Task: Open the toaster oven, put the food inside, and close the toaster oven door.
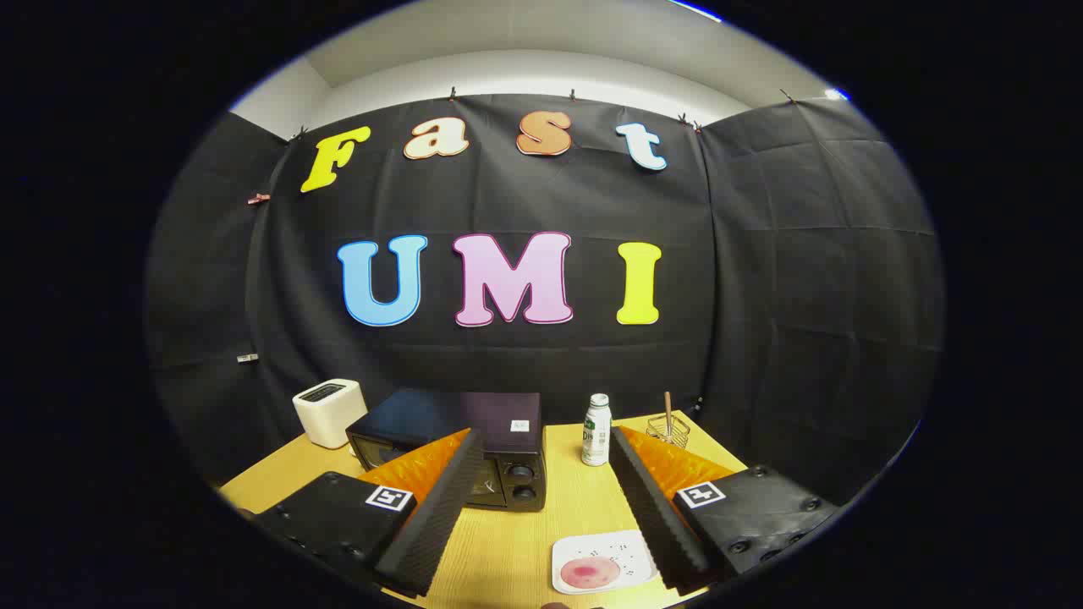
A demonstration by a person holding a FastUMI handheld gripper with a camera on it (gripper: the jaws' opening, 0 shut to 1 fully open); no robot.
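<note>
Wooden bench [584,507] carrying everything, set out within easy reach. Black toaster oven [457,444] toward the back left, door shut and facing forward, knobs on its right side; probably turned that way so the door can be pulled down from the front. Claw [541,499] held above the bench, spread wide, gripping nothing; likely poised to approach the door. White toaster [330,412] just behind the oven's left corner. White plate [602,562] at the near edge by the right finger, bearing a round pink piece of food [590,573], ready for pickup. Bottle [596,430] standing right of the oven; wire holder [668,430] beyond, stick upright.
</note>
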